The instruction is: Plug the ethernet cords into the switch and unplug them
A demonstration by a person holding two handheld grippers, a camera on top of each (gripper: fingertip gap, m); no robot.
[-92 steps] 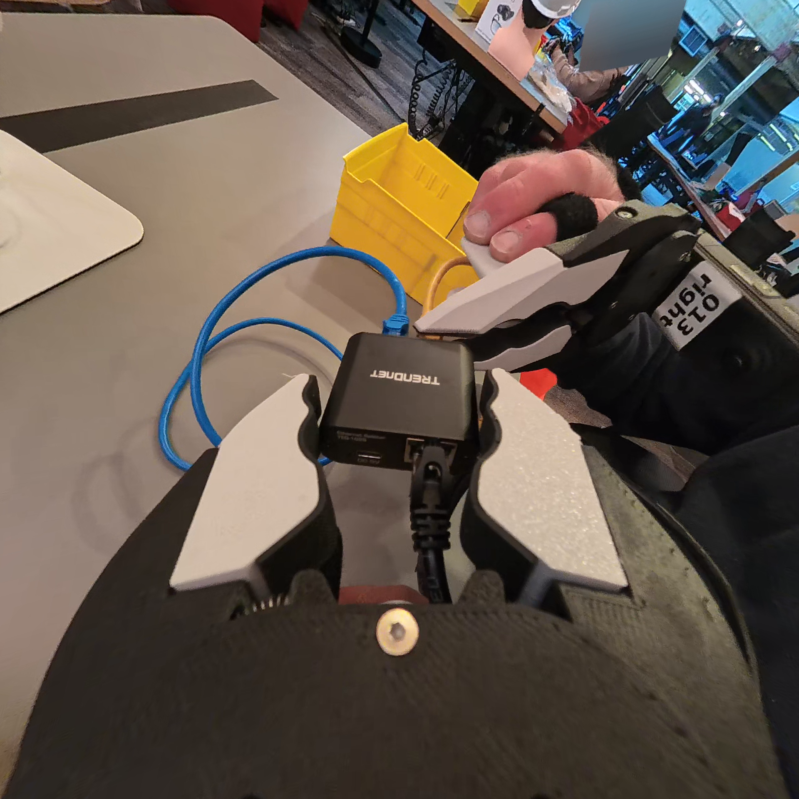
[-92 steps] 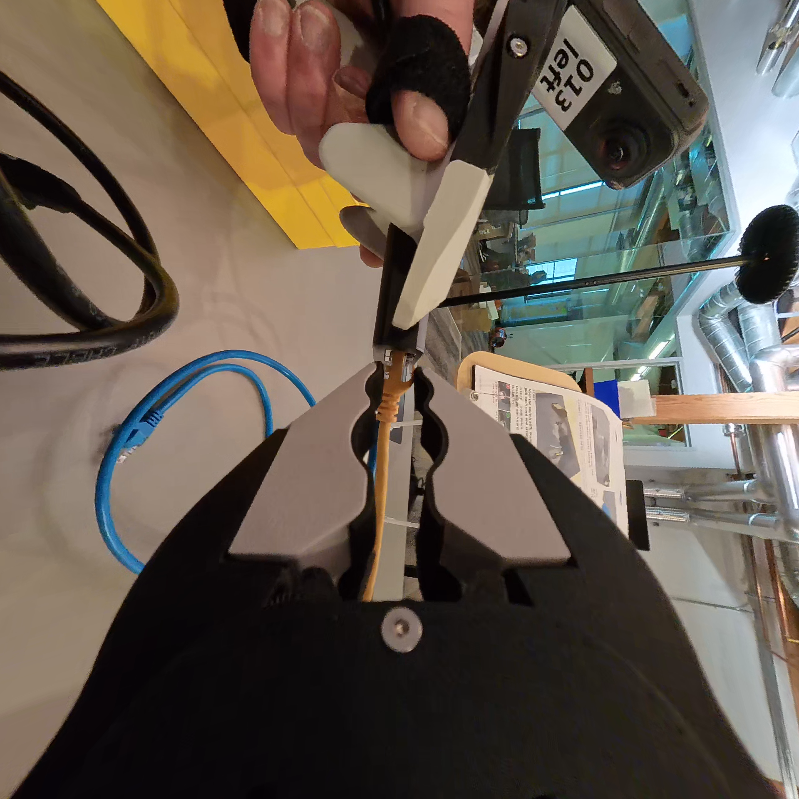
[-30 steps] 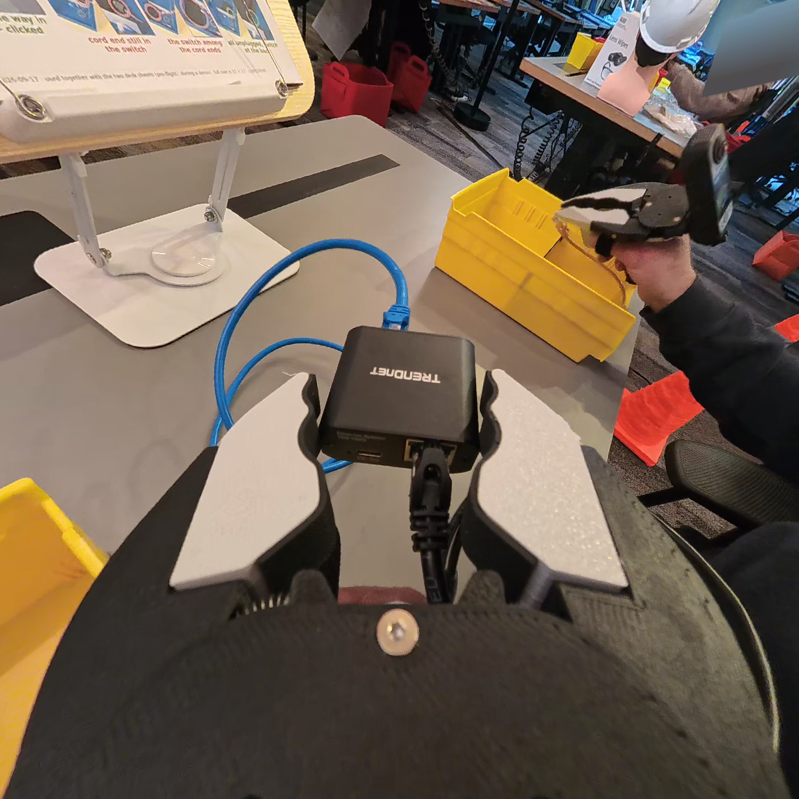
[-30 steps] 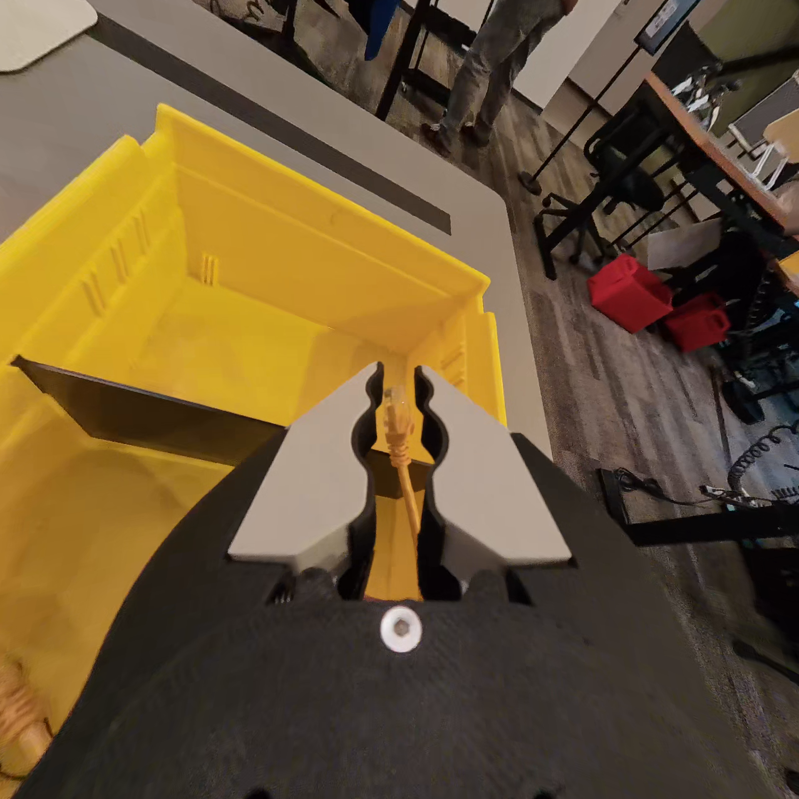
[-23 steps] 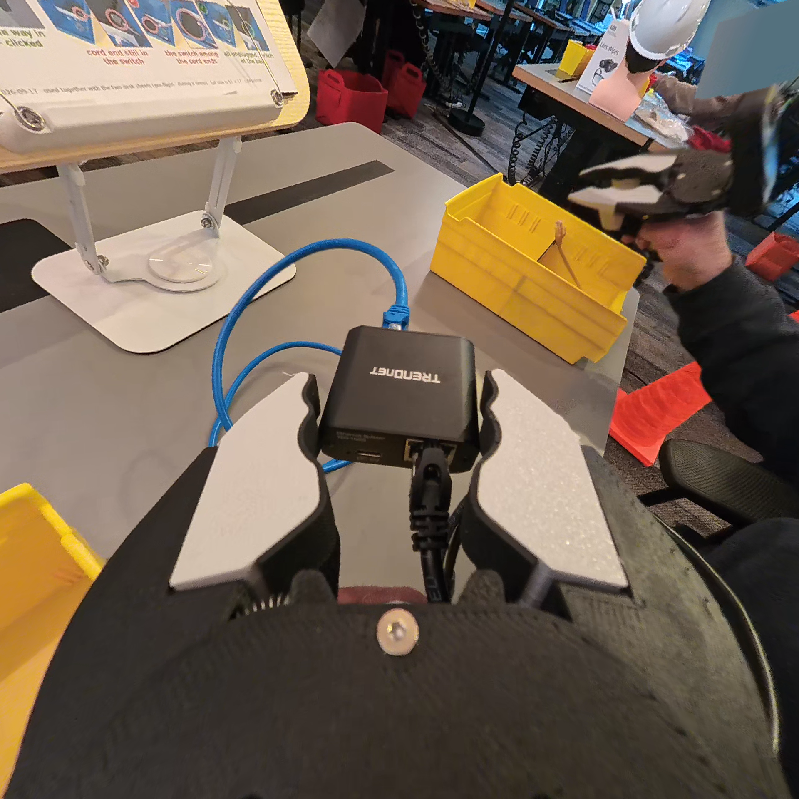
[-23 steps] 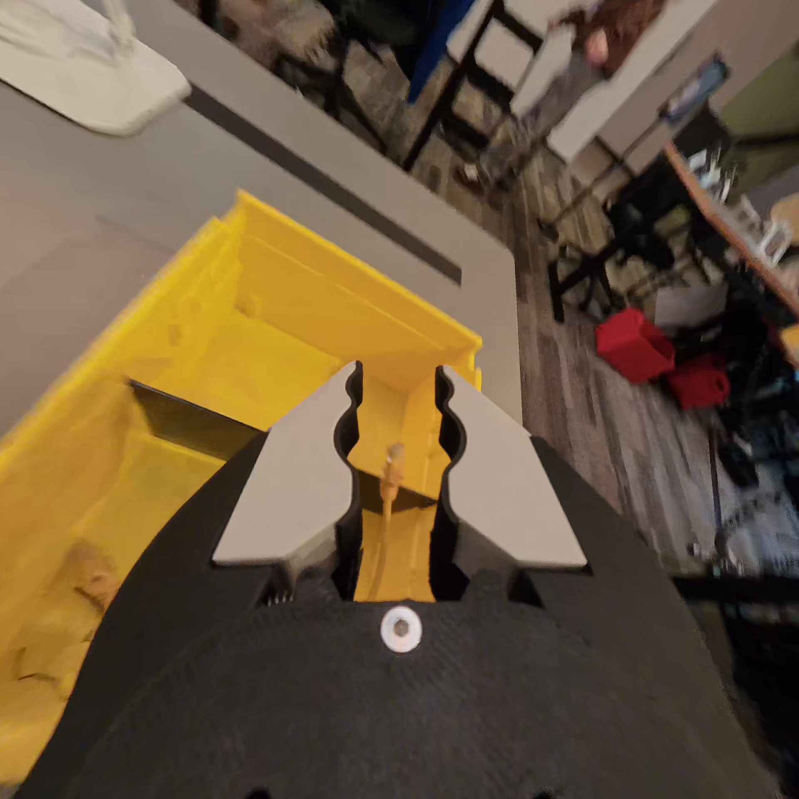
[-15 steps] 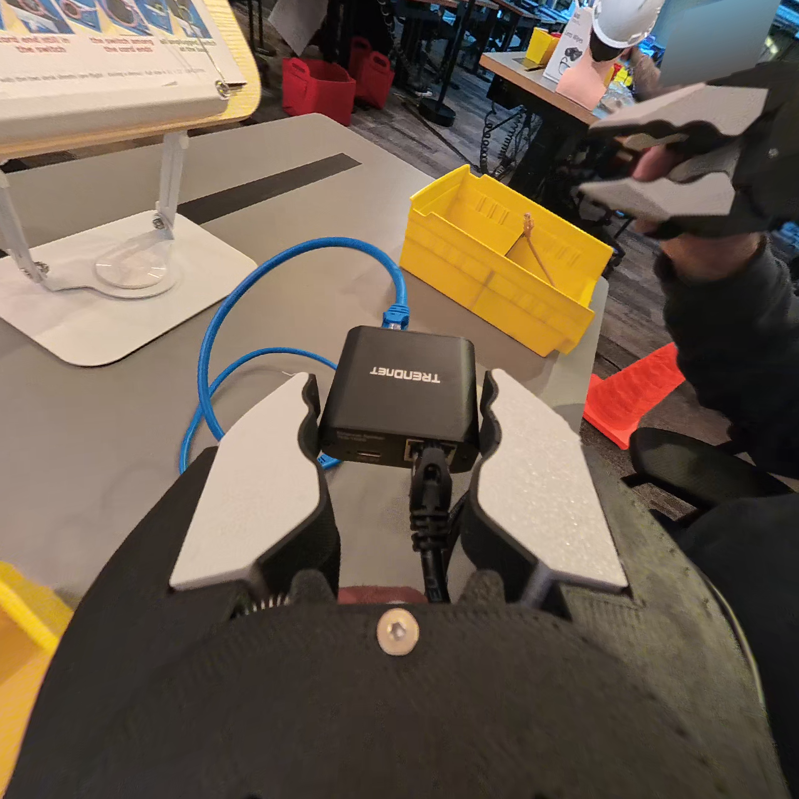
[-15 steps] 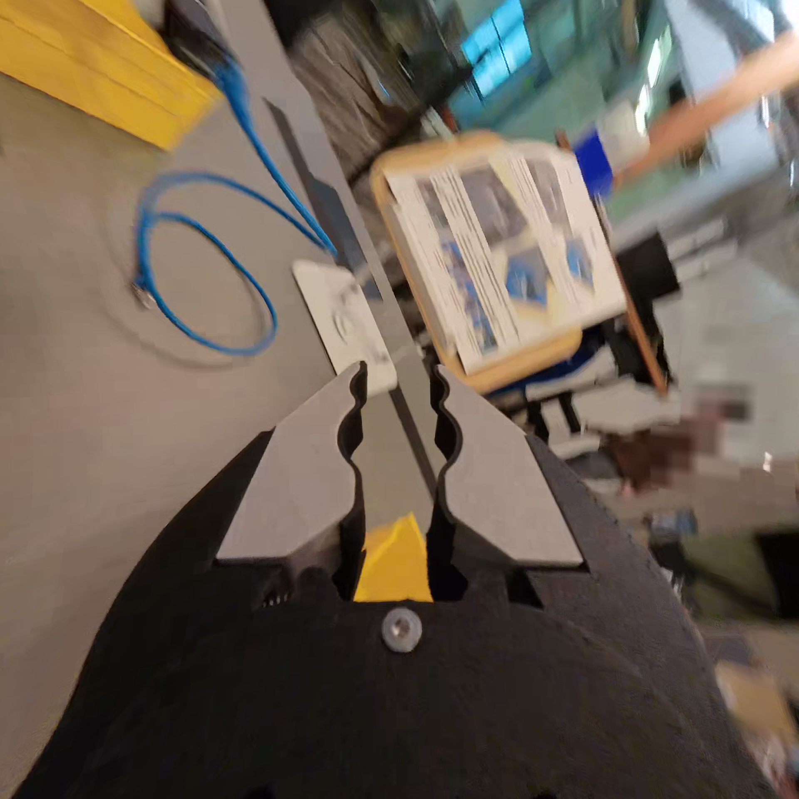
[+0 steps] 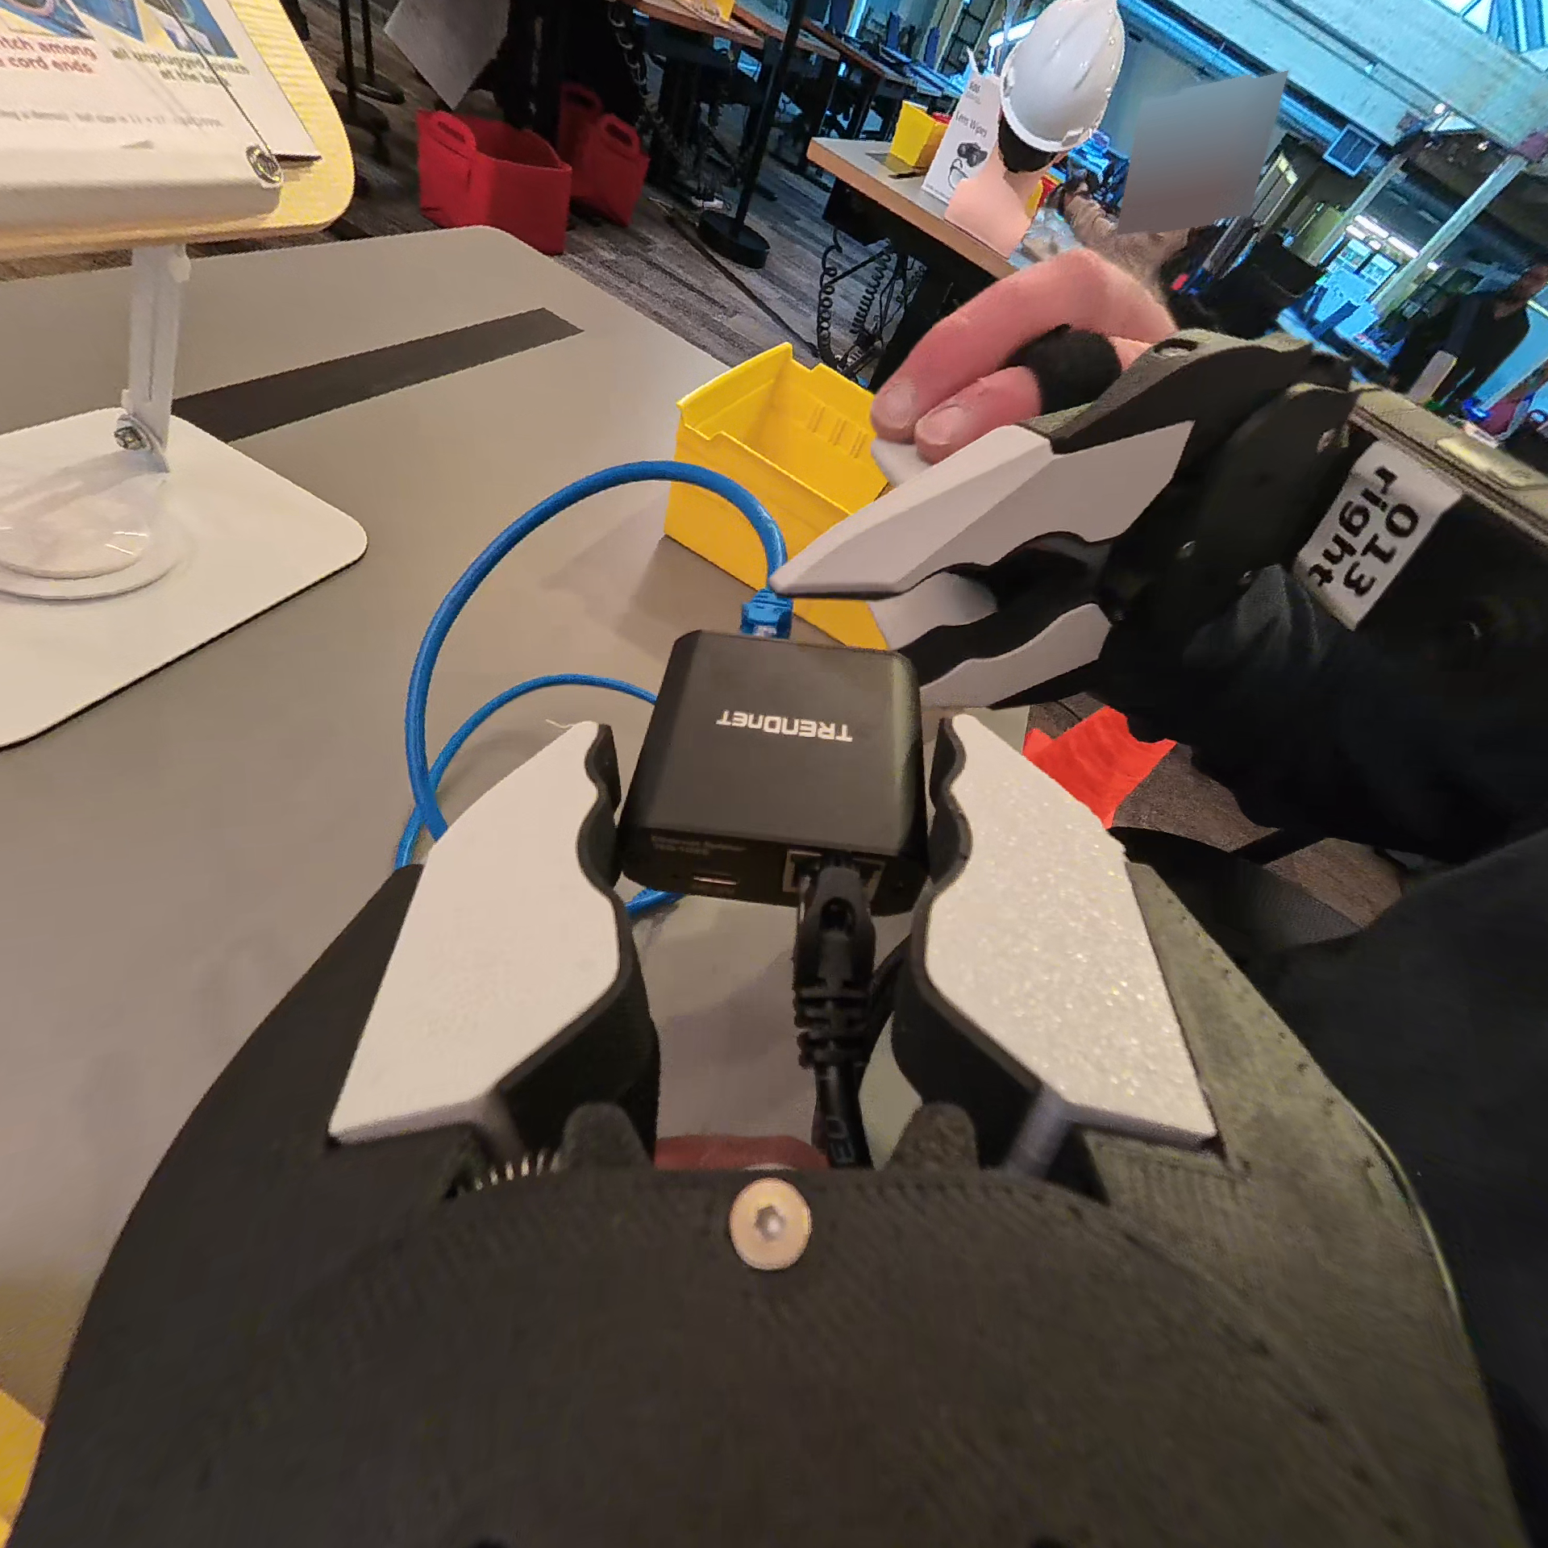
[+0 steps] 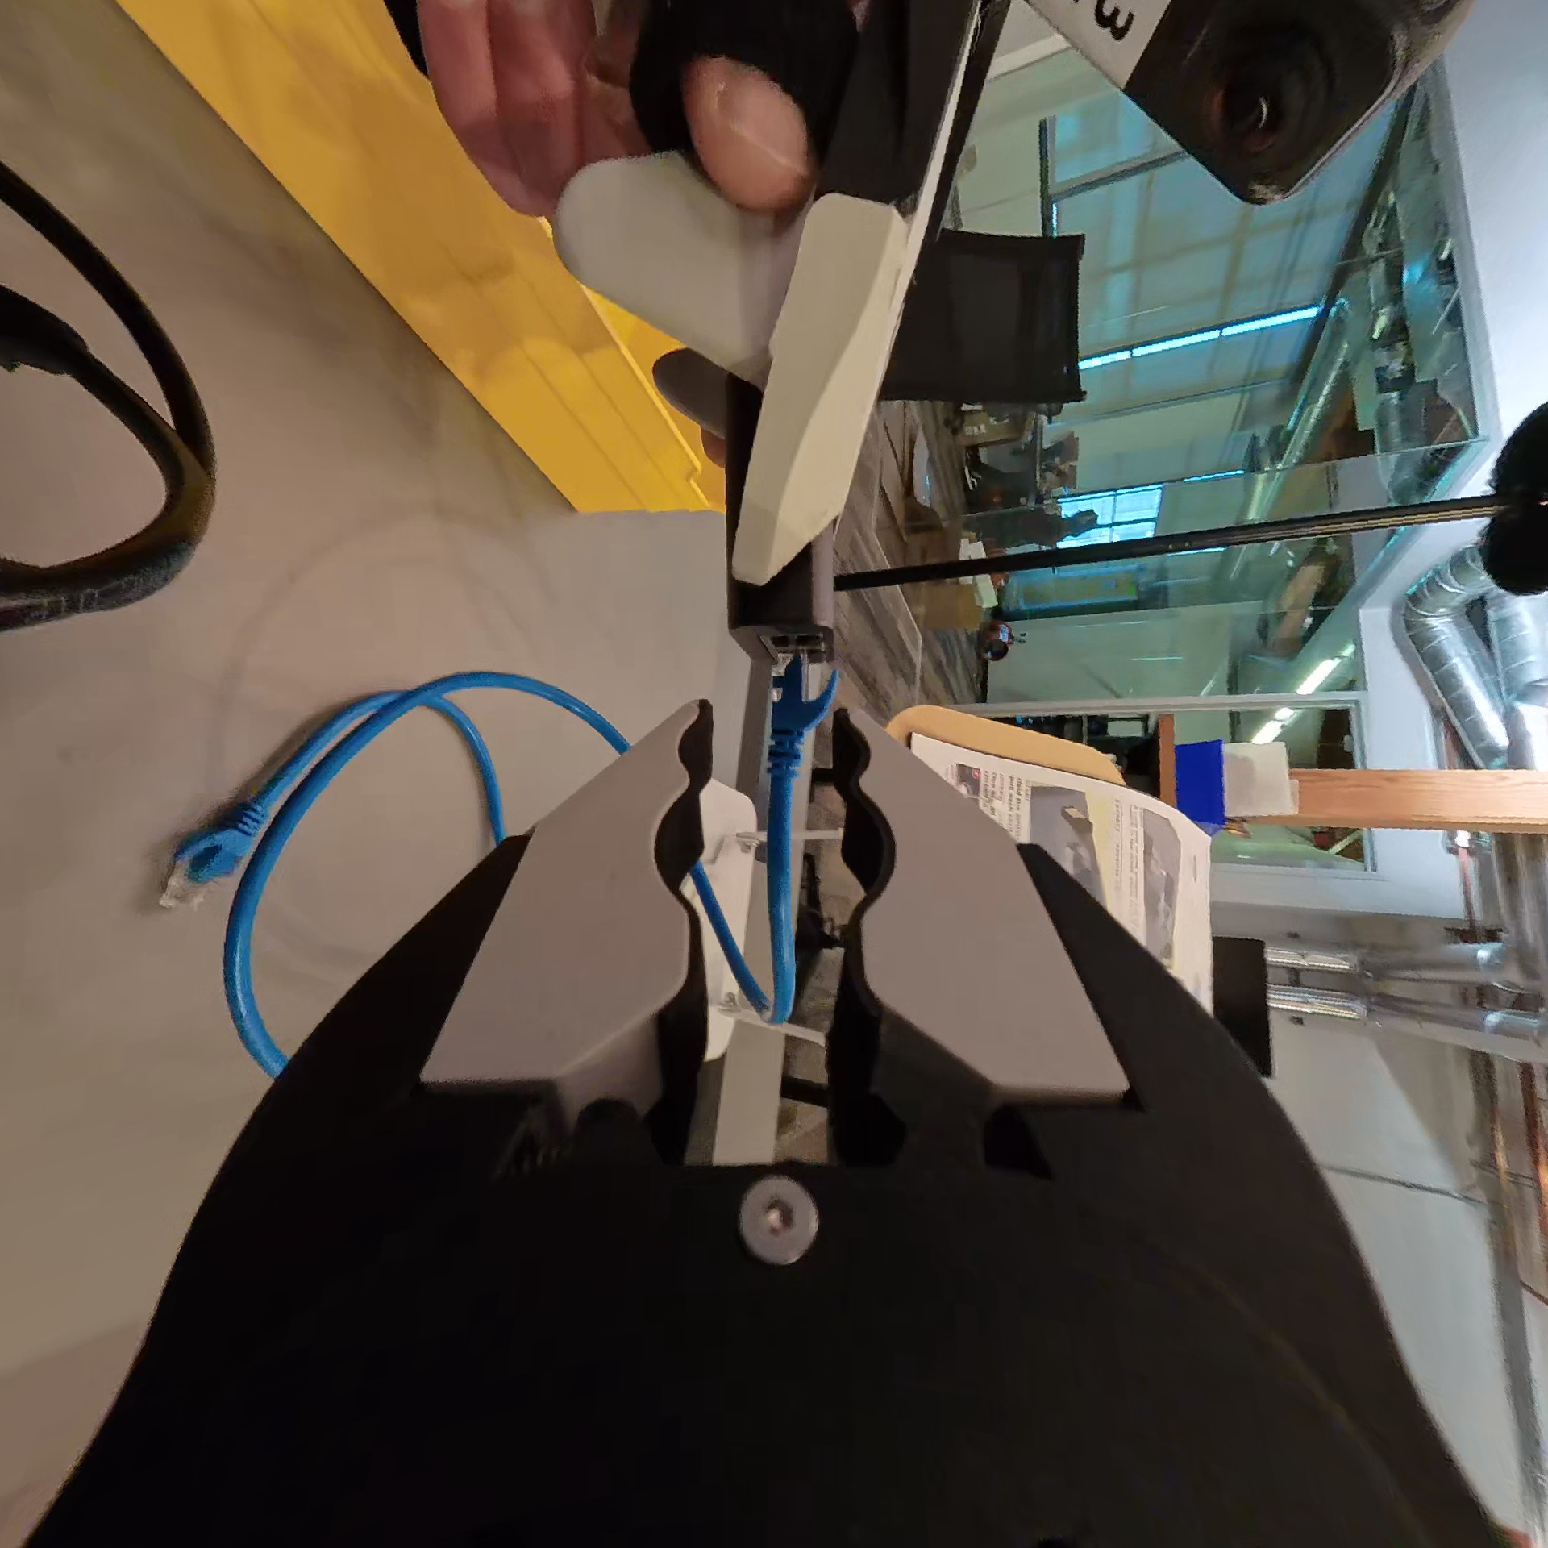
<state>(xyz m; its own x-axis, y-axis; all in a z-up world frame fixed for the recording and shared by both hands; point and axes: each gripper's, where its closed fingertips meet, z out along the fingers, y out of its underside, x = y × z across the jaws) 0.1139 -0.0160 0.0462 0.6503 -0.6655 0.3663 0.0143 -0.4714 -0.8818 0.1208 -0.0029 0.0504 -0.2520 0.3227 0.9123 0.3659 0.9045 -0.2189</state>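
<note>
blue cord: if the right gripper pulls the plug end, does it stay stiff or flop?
Probably floppy: the blue cord lies in loose loops on the table, so it should trail. The moulded end at the switch looks stiffer, a better hold. Its free plug looks light and may drag.

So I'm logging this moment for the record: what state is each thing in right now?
Switch: clamped in the left gripper.
Black cord: plugged into the switch's near side.
Blue cord: one plug at the switch's far-side ports, the other end loose on the table.
Right gripper: open, fingers either side of the blue plug, not gripping.
Yellow bin: open-topped, on the table.
</note>
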